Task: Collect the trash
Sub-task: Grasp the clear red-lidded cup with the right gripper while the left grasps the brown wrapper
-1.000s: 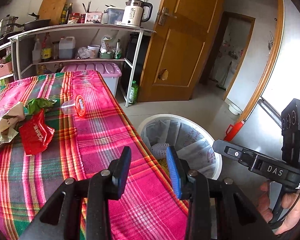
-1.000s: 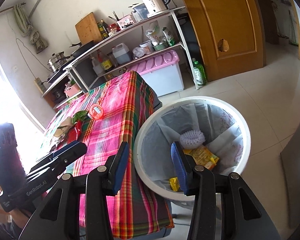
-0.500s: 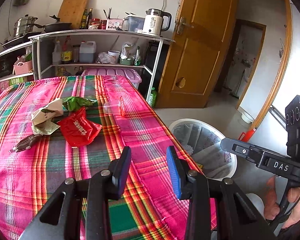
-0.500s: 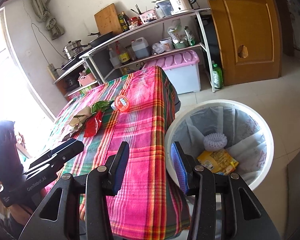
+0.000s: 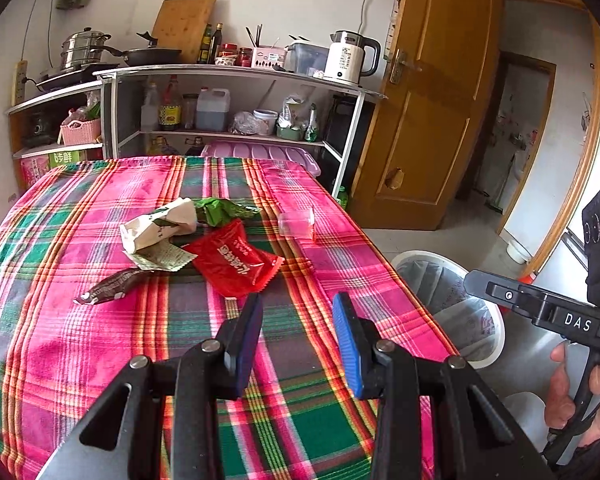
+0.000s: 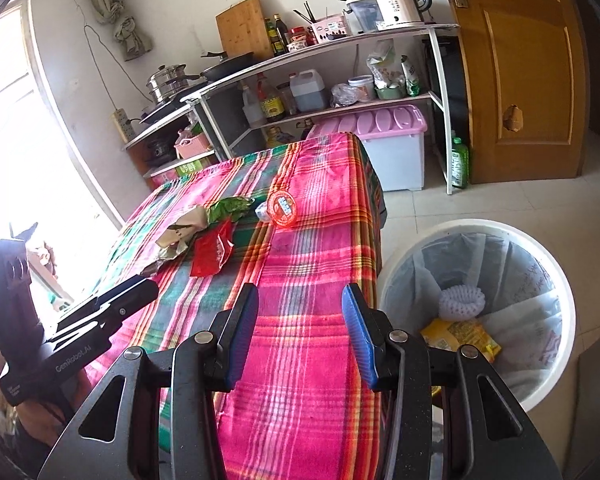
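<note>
Trash lies mid-table on the plaid cloth: a red wrapper [image 5: 236, 263], a crumpled white paper pack [image 5: 160, 227], a green wrapper [image 5: 224, 210], a brown wrapper [image 5: 112, 286] and a clear plastic cup with a red lid [image 6: 280, 208]. The white lined bin [image 6: 476, 316] stands on the floor right of the table, holding a yellow packet and a white foam net. My left gripper [image 5: 298, 320] is open and empty above the cloth, just short of the red wrapper. My right gripper [image 6: 300, 312] is open and empty over the table's near right edge.
The table [image 5: 60, 340] fills the foreground. A white shelf rack [image 5: 240, 80] with pots, bottles and a kettle stands behind it. A pink-lidded storage box [image 6: 380, 128] and a wooden door [image 6: 520, 80] are to the right. Tiled floor surrounds the bin.
Both grippers have swung left from the bin toward the table. The trash pile now sits centred ahead of the left gripper. Both stay open and empty.
</note>
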`<action>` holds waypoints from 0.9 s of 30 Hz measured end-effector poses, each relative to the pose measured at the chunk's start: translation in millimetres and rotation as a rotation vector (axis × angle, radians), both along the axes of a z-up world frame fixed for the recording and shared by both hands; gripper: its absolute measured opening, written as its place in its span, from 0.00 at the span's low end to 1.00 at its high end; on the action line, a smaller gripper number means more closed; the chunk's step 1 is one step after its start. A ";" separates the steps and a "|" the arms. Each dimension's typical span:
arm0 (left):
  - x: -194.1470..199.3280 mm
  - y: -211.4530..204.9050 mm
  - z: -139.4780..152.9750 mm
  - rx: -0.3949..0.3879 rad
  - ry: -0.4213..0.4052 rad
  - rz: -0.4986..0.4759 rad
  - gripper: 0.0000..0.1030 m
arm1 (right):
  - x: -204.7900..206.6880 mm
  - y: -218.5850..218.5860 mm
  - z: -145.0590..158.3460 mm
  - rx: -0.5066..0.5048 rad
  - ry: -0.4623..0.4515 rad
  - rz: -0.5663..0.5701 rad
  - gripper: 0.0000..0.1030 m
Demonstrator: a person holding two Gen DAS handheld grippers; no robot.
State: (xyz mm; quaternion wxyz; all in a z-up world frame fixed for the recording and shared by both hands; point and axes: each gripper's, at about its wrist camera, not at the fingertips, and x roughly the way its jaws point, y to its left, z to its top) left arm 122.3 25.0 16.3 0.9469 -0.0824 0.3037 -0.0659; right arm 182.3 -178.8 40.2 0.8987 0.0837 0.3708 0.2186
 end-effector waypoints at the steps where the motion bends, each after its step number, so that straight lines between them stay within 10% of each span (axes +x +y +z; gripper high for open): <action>1: 0.0 5.2 -0.2 0.002 -0.001 0.012 0.37 | 1.7 2.4 -0.4 -0.002 -0.001 0.005 0.44; 27: 51.1 121.7 -31.9 0.087 0.128 0.166 0.50 | 83.8 87.5 -11.8 -0.097 0.019 0.110 0.52</action>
